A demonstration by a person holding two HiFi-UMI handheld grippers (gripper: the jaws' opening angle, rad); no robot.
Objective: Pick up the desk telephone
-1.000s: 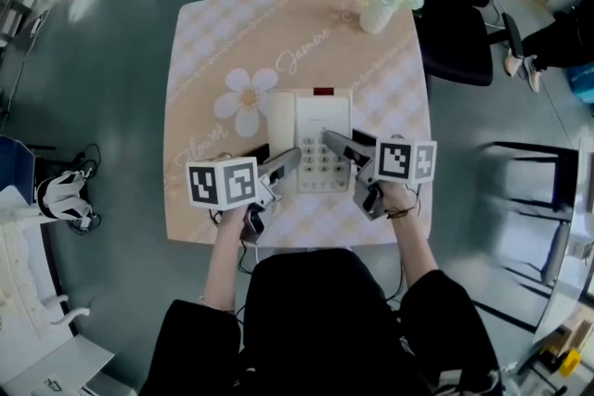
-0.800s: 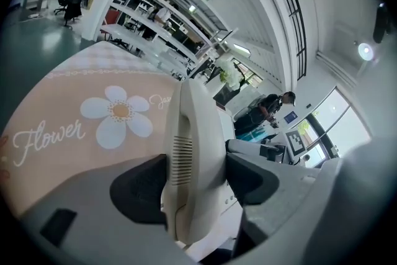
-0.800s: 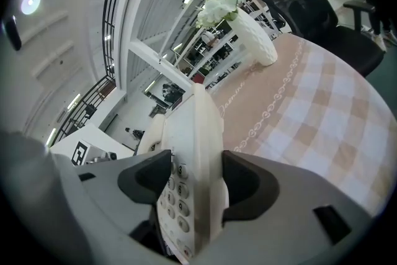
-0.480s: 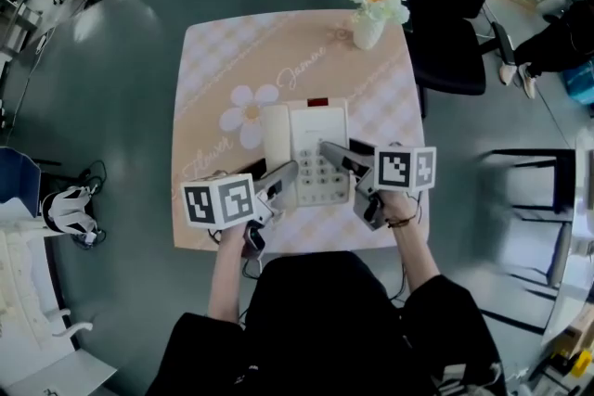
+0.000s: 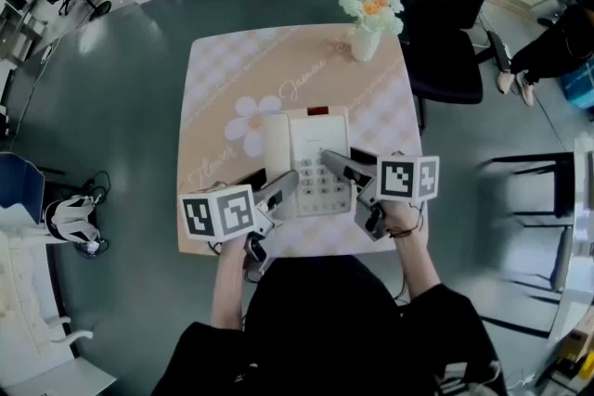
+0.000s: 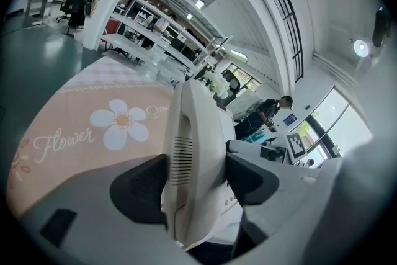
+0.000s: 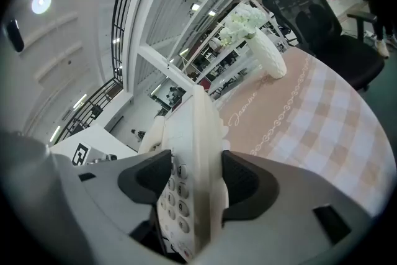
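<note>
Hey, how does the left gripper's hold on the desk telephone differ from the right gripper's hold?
The left gripper clamps the telephone on its handset side, by the slotted grille. The right gripper clamps the keypad side, with buttons beside its jaw. In the head view the left gripper sits nearer the tablecloth's near edge, while the right gripper reaches farther along the telephone. Both are shut on the telephone, one on each side.

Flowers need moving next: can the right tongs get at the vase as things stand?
Probably not yet: the right tongs are clamped on the desk telephone, though the vase beyond stands unobstructed.
</note>
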